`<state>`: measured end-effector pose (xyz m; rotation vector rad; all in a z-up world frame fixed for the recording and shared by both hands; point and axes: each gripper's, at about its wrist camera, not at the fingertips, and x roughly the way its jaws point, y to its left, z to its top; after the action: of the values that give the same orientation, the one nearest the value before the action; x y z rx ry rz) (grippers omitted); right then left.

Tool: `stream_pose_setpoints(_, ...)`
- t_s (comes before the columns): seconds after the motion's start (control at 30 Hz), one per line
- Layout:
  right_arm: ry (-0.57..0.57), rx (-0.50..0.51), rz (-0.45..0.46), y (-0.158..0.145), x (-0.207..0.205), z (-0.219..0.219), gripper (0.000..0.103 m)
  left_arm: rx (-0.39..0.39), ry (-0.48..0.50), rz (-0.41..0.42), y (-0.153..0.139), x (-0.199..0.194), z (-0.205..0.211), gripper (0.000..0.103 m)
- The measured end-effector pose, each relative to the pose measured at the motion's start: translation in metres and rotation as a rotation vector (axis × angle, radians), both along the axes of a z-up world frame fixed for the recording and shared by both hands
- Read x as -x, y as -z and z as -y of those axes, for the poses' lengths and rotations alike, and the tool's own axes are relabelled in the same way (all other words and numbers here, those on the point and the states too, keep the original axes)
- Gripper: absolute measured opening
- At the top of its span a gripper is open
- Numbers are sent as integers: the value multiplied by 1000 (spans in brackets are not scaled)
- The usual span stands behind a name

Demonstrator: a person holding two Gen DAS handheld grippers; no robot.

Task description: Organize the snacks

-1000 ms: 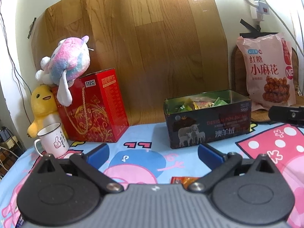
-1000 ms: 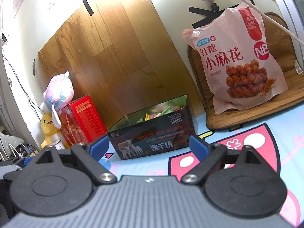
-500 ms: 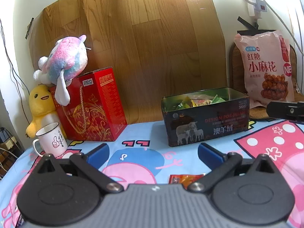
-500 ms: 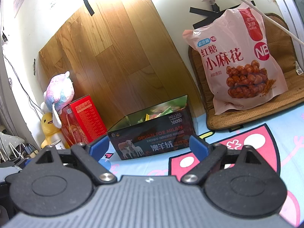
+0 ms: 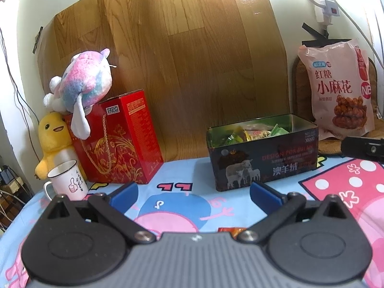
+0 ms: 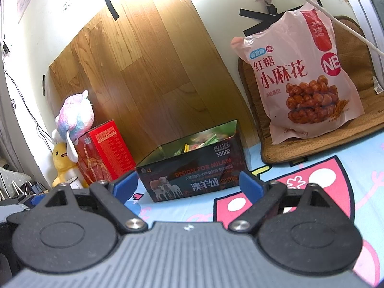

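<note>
Both grippers hang above the cartoon-print cloth [image 5: 182,199] with nothing between their blue pads; the left gripper [image 5: 193,195] has its fingers spread wide, and the right gripper [image 6: 187,184] is likewise released and empty. The dark tin [image 5: 262,153] stands ahead of both, near the wood-grain backboard [image 5: 180,60], lidless and already holding a jumble of small wrapped snacks [image 5: 254,133]; the big pink snack bag [image 6: 302,76] leans against the wall on a woven mat [image 6: 312,151], well apart from the tin. One small orange packet [image 5: 231,231] lies on the cloth just below the left gripper's body — mostly hidden by it, so its full shape cannot be told.

The step in hand looks like a pause between pickups (most small snacks seem to be boxed already); the orange packet is the likely next item. That calls for drawing the left gripper back and tilting down until the packet sits between the pads, then closing gently — a thin wrapper flat on soft cloth could slide or snag the fabric; then carry it over the tin's rim.
</note>
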<state>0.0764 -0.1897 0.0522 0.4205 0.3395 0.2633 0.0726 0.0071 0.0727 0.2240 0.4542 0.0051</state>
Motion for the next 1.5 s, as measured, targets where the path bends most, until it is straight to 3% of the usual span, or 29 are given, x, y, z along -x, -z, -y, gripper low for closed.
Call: stream_pose_setpoints(1.5,-14,-4,24,-2,2,1,93,-29,-44,-61,10,-13,-5,103)
